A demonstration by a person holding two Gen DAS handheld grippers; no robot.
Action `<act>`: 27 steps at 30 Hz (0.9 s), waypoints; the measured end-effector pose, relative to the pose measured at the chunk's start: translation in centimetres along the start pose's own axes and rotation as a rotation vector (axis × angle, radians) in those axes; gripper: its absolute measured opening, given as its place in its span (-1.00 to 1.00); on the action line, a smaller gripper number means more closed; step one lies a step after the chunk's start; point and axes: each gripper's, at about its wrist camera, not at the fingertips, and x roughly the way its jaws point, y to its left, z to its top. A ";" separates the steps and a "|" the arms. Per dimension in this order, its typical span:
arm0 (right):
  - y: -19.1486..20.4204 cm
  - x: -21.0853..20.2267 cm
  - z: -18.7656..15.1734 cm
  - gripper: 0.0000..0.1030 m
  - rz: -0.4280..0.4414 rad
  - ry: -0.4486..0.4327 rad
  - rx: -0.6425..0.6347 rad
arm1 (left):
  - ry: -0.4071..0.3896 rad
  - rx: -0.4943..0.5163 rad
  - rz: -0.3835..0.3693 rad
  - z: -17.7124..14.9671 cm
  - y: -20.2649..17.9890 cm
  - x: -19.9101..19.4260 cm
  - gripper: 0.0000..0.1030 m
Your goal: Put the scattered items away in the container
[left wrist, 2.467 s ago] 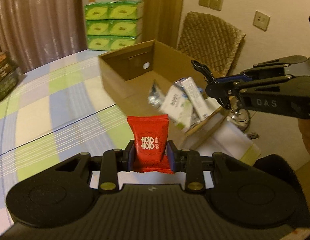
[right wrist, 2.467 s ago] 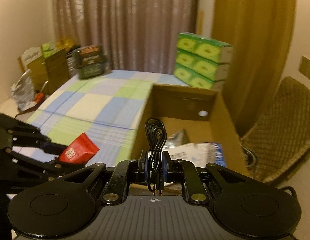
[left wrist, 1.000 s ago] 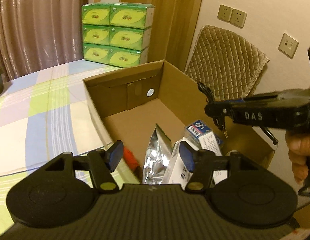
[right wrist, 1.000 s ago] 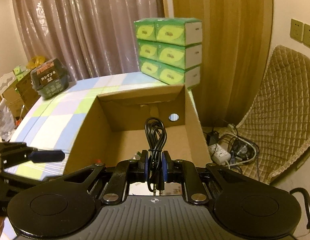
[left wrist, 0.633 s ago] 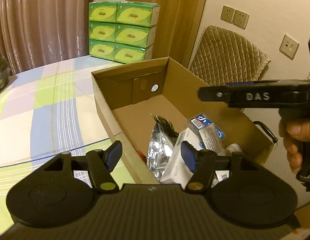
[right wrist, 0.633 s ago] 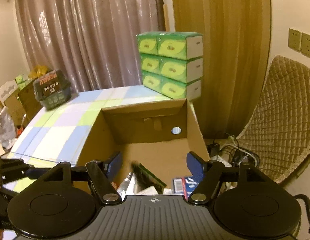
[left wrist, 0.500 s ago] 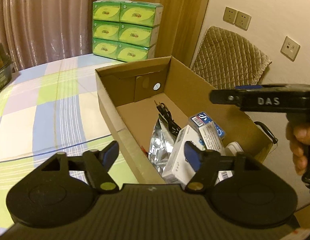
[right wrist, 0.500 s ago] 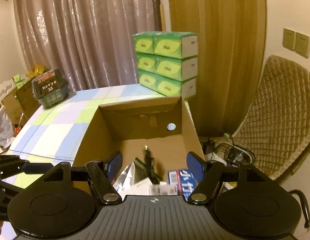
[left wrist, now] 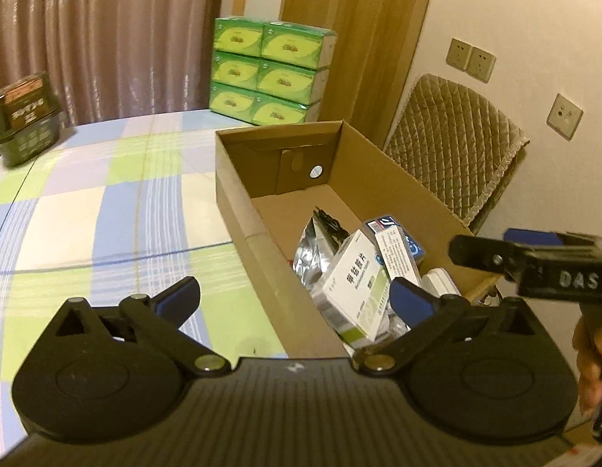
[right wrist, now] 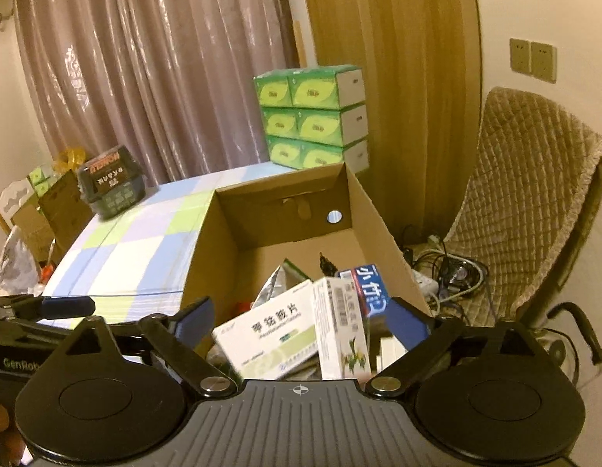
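Note:
An open cardboard box (left wrist: 238,194) (right wrist: 207,249) stands at the table's right edge. Inside lie a silver foil pouch (left wrist: 312,249) (right wrist: 275,286), a white and green medicine box (left wrist: 355,288) (right wrist: 270,338), a blue and white carton (left wrist: 398,249) (right wrist: 373,288) and a black cable (right wrist: 326,262). My left gripper (left wrist: 293,297) is open and empty above the box's near left wall. My right gripper (right wrist: 301,321) is open and empty above the box's near end; it also shows in the left wrist view (left wrist: 534,260).
A checked cloth covers the table (left wrist: 106,202) (right wrist: 145,241). Stacked green tissue boxes (left wrist: 270,74) (right wrist: 312,116) stand behind the box. A dark basket (left wrist: 23,116) (right wrist: 112,185) sits at the far left. A quilted chair (left wrist: 456,144) (right wrist: 526,202) and floor cables (right wrist: 445,268) are on the right.
My left gripper let go of the red packet and my right gripper let go of the black cable into the box. Both grippers have opened and drawn back a little.

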 end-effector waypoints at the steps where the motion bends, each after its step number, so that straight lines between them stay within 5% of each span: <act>1: 0.3 -0.6 -0.2 0.87 -0.004 -0.003 -0.010 | -0.004 0.000 -0.003 -0.2 -0.1 -0.5 0.98; 27: 4.3 -11.3 -4.6 0.96 -0.092 0.008 -0.065 | -0.054 -0.091 0.023 -4.7 -1.6 -12.3 0.98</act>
